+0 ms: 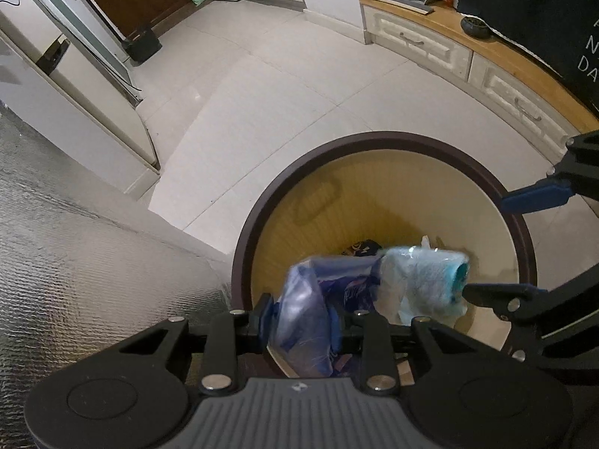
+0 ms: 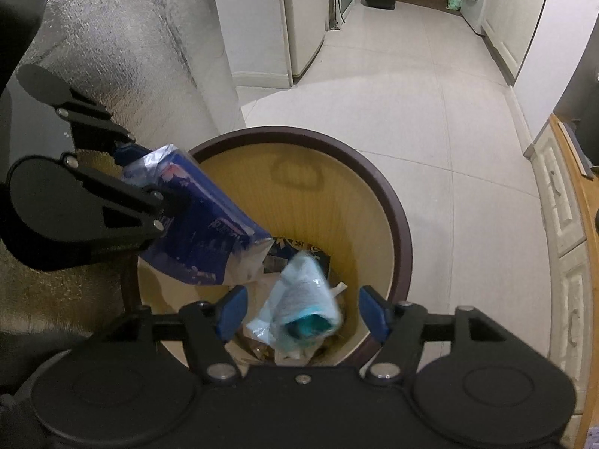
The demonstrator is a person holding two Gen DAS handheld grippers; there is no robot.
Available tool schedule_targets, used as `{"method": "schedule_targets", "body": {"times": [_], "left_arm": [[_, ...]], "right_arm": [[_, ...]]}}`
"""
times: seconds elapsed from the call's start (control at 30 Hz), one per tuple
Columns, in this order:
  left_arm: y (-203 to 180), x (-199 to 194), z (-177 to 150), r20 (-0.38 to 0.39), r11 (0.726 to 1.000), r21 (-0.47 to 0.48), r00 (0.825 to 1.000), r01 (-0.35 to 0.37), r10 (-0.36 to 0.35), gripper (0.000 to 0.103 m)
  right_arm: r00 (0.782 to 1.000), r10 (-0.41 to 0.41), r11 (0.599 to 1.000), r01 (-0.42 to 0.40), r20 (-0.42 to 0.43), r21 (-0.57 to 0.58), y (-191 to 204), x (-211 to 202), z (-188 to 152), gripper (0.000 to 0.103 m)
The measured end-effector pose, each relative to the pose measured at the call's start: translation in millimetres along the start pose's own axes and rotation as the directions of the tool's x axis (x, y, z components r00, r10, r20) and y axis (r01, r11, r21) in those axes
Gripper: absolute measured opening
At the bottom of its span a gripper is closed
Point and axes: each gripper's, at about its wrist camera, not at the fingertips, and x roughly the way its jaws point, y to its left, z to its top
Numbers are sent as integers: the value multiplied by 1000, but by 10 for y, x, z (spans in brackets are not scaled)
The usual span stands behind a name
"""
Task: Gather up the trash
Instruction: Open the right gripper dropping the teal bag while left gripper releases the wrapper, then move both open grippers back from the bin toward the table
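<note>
Hovering over one bin (image 2: 397, 202), left tongs (image 1: 299, 321) pinching one blue packet (image 2: 202, 232), right tongs (image 2: 303, 314) spread, one pale wrapper (image 2: 307, 292) seemingly loose.

Brown-rimmed tan bin (image 2: 402, 232), blue printed wrapper (image 2: 202, 220), pale teal packet (image 2: 307, 292)

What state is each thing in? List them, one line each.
Left gripper: shut on the blue plastic wrapper, over the bin.
Right gripper: open, nothing pinched.
Light-blue packet: loose, blurred, between the open jaws.
Trash bin: lidless, trash at the bottom.
</note>
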Motion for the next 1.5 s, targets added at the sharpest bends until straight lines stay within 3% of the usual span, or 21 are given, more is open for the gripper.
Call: {"method": "schedule_targets", "body": {"times": [0.07, 0.33, 0.47, 0.6, 0.73, 0.93, 1.1, 1.5], "left_arm": [[-4, 3, -19, -2, 1000, 4, 1000, -4, 4, 36], [-59, 20, -21, -10, 999, 35, 1000, 3, -3, 63], [-65, 7, -24, -18, 999, 37, 1000, 5, -4, 67], [-85, -27, -51, -15, 999, 43, 1000, 18, -18, 80], [-108, -53, -82, -18, 999, 48, 1000, 19, -19, 87], [-75, -114, -126, -9, 999, 25, 1000, 21, -21, 95], [-23, -214, -161, 20, 1000, -14, 1000, 9, -9, 100], [61, -526, -251, 87, 992, -118, 996, 47, -37, 103]], "right_arm": [[1000, 2, 1000, -2, -3, -4, 14, -8, -10, 67], [1000, 2, 1000, -2, -3, -9, -12, -84, -15, 70], [1000, -9, 1000, 9, -5, -9, -40, -101, -18, 72], [1000, -17, 1000, 17, 1, -7, -59, -122, -18, 76], [1000, -19, 1000, 19, 12, 0, -54, -146, -41, 78], [999, -29, 1000, 29, 24, 10, -61, -194, -55, 84], [998, -37, 999, 37, 50, 2, -45, -275, -97, 99], [990, -69, 998, 66, 120, 24, -90, -599, -179, 103]]}}
